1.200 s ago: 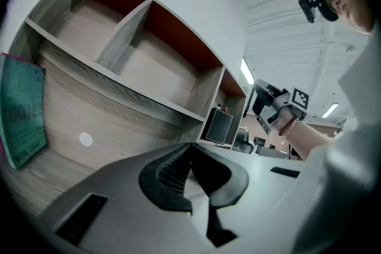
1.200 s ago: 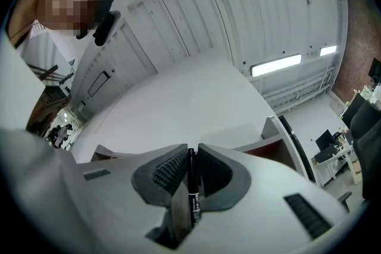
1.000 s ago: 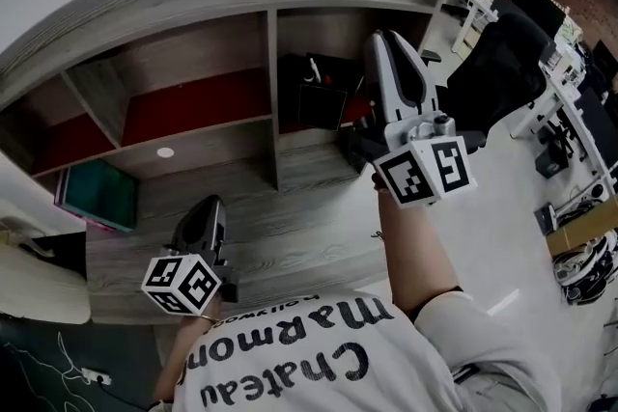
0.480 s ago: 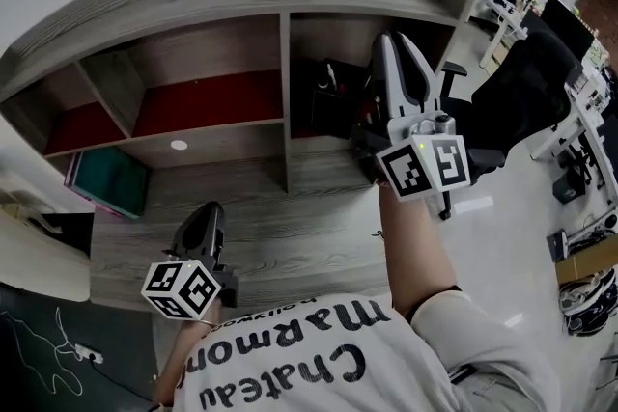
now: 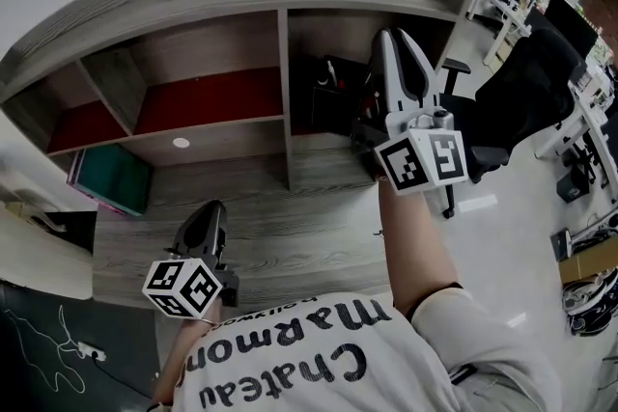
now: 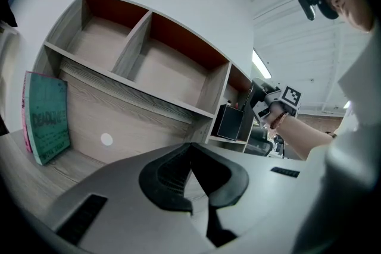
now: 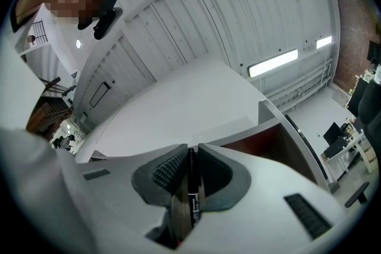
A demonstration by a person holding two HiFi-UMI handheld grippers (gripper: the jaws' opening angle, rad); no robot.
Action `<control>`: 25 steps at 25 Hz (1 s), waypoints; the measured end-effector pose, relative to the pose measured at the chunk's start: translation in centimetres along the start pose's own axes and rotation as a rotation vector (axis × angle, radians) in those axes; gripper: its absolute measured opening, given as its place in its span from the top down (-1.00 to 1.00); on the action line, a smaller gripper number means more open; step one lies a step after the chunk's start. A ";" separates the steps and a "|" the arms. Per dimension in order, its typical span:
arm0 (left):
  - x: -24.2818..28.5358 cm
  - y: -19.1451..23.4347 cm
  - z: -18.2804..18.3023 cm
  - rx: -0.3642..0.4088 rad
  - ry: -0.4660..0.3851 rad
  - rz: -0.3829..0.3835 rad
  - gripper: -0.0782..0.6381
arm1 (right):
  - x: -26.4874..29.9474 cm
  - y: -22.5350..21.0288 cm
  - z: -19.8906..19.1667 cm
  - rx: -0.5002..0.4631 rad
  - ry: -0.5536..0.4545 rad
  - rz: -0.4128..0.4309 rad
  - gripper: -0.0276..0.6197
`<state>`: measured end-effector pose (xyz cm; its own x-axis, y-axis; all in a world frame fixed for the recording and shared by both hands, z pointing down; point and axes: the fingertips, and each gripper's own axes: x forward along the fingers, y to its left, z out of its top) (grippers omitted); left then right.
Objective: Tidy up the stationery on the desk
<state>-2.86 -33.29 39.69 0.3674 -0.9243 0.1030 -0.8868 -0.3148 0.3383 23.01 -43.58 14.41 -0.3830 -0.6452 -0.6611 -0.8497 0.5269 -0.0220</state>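
Note:
My right gripper point(image 5: 389, 40) is raised in front of the shelf's right compartment, pointing upward. It is shut on a black marker point(image 7: 191, 186), which lies lengthwise between the pads. A black pen holder point(image 5: 326, 99) stands in that compartment, just left of the gripper, with a pen sticking out. Low over the desk's near edge hangs my left gripper point(image 5: 210, 211), jaws shut and nothing in them. In the left gripper view its pads meet at the tip of the left gripper point(image 6: 189, 149), and the pen holder point(image 6: 229, 122) shows beside the right gripper point(image 6: 271, 105).
A teal book point(image 5: 106, 180) leans at the desk's left end, against the shelf. The wooden shelf unit point(image 5: 212, 125) has several open compartments with red backs. A white round dot point(image 5: 181, 142) marks its lower panel. A black office chair point(image 5: 521, 82) stands right of the desk.
The right gripper with the marker has edged slightly toward the pen holder's compartment. The head camera has shifted a little. The left gripper has stayed put.

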 end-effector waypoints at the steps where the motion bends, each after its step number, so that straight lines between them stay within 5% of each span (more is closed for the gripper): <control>1: 0.0 0.0 0.1 0.000 -0.001 0.001 0.74 | 0.1 0.1 0.0 -0.003 0.007 0.001 0.71; 25: 0.5 0.1 -0.1 -0.012 -0.004 -0.022 0.74 | -2.4 -0.1 -5.8 0.004 0.177 -0.029 0.71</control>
<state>-2.77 -33.73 39.83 0.3853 -0.9182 0.0921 -0.8754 -0.3321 0.3513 21.89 -45.30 20.33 -0.4163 -0.7472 -0.5181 -0.8601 0.5084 -0.0422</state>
